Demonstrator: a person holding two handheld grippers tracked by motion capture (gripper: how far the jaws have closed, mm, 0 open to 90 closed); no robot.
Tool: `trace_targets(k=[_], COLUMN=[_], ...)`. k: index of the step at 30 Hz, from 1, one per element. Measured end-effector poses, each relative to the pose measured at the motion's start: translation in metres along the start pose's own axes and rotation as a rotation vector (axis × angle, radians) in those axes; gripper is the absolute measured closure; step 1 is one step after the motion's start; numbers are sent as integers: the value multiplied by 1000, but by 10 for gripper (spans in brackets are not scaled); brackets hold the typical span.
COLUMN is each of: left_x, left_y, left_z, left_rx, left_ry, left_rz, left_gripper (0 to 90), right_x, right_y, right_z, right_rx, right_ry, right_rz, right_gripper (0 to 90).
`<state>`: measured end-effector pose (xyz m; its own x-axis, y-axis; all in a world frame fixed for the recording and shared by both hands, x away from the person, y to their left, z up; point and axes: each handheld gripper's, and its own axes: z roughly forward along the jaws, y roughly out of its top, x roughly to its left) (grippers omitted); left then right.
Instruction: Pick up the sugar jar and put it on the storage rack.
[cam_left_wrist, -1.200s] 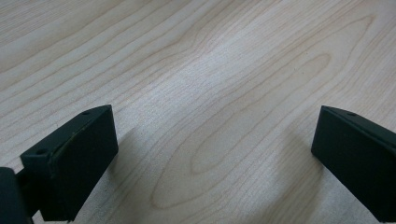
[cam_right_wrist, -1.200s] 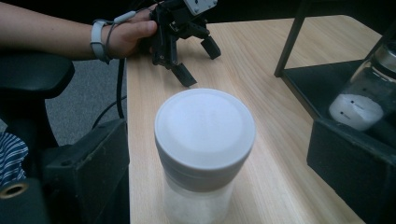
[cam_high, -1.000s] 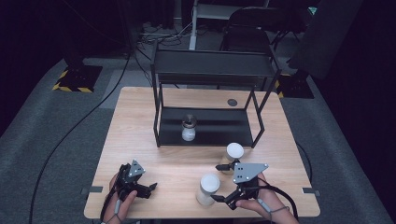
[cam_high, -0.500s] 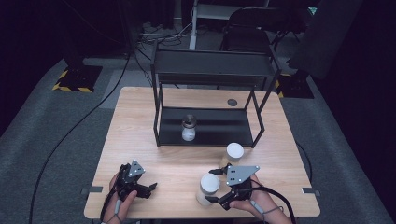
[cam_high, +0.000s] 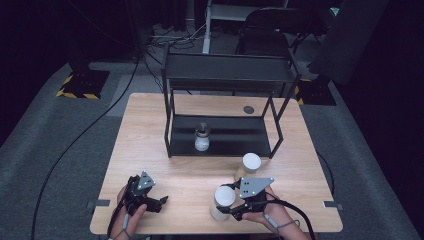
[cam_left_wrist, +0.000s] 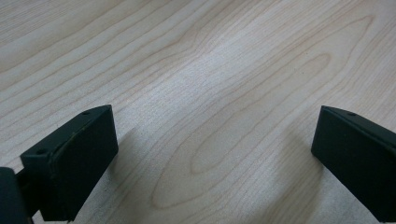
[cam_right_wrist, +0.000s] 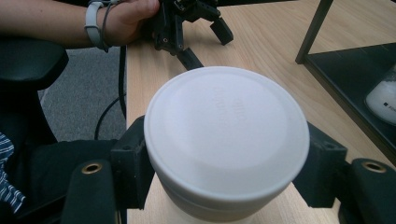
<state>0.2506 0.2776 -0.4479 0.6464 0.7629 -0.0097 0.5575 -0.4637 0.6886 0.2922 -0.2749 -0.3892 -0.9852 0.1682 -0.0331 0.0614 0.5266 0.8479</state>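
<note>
**Right gripper clamping the jar**

The white-lidded round plastic jar (cam_right_wrist: 226, 140) is standing near the wooden bench's (cam_high: 160, 125) front edge, where the right gripper (cam_high: 231, 205), having just closed, is now grasping it. The jar's base is hidden. The left gripper (cam_high: 159, 201) is resting released.

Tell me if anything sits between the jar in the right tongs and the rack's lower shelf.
Partly. The second jar stands on the table just in front of the shelf, right of a straight path from the held jar. The right tongs have just closed on it. A bottle already occupies the shelf's left-centre.
</note>
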Motion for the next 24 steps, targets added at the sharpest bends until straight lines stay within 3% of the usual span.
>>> trace_targets(k=[24], left_x=[0], left_y=[0], left_z=[0], left_rx=[0], left_ry=[0], left_rz=[0], left_gripper=[5], right_x=[1], right_y=[-4], right_z=[0], right_rx=[-24], right_ry=[-7], right_rz=[15], right_gripper=[338])
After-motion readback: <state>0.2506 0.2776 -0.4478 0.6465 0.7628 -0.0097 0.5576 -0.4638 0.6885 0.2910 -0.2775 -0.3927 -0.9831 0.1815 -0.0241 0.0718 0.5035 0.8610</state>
